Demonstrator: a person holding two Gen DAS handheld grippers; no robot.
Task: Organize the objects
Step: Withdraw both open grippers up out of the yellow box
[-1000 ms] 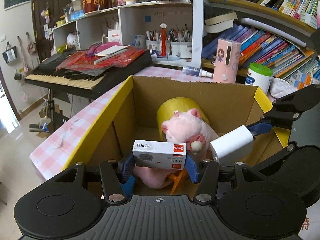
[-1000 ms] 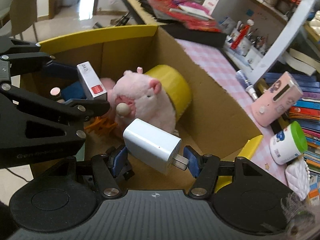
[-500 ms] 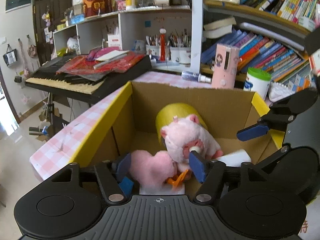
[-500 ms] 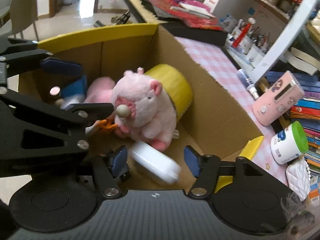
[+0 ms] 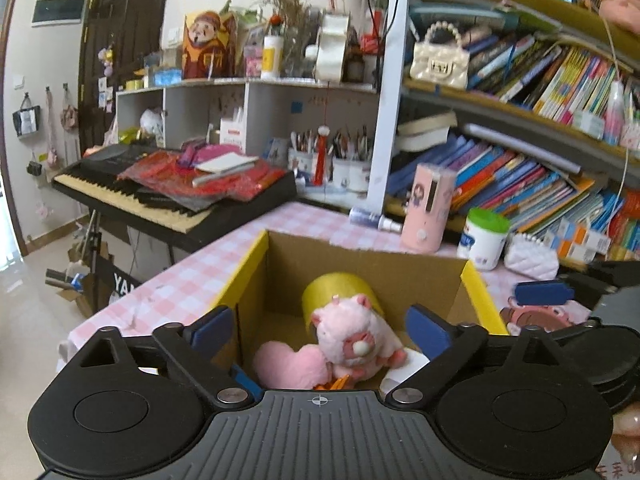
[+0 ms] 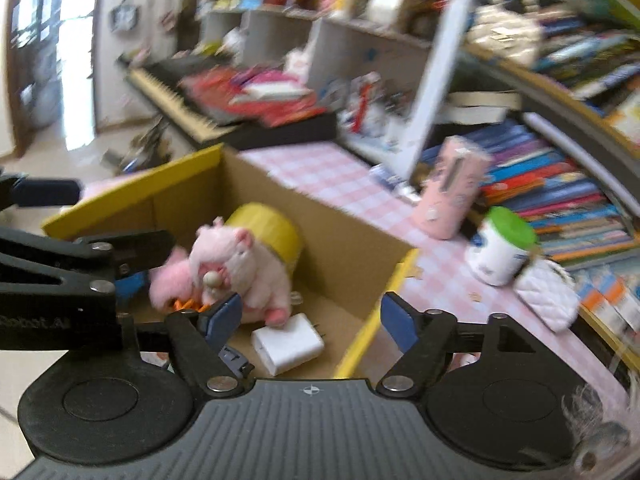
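Room: a cluttered study, with a keyboard [image 5: 168, 192] far left of the cardboard box [image 5: 360, 256] and packed bookshelves [image 5: 532, 92] behind and to the right of it.
Table: pink checked cloth [image 5: 304, 222]; the box stands on it, open at the top, with yellow flaps.
Left tool [image 5: 320, 330]: above the near edge of the box, fingers spread wide apart, nothing between them.
Inside the box, left: a pink heart cushion [image 5: 286, 364] on the floor of the box, touching the plush pig [image 5: 354, 336].
Inside the box, middle: the pig leans against a yellow roll [image 5: 340, 294] lying at the back wall of the box.
Inside the box, right: a white charger [image 6: 288, 344] flat on the floor of the box, just beside the pig's foot, prongs towards the right wall.
Right tool [image 6: 310, 318]: also above the near edge of the box, fingers well apart and empty; its view is blurred.
Right of the box: a pink case [image 5: 428, 204], a green-lidded tub [image 5: 486, 238] and a white quilted purse [image 5: 530, 256], all on the table.
Risk: both tools are crowded over one box, so they may knock each other or catch a flap and shift the box.
Risk: reaching for things right of the box could tip the upright pink case, which looks tall and narrow.
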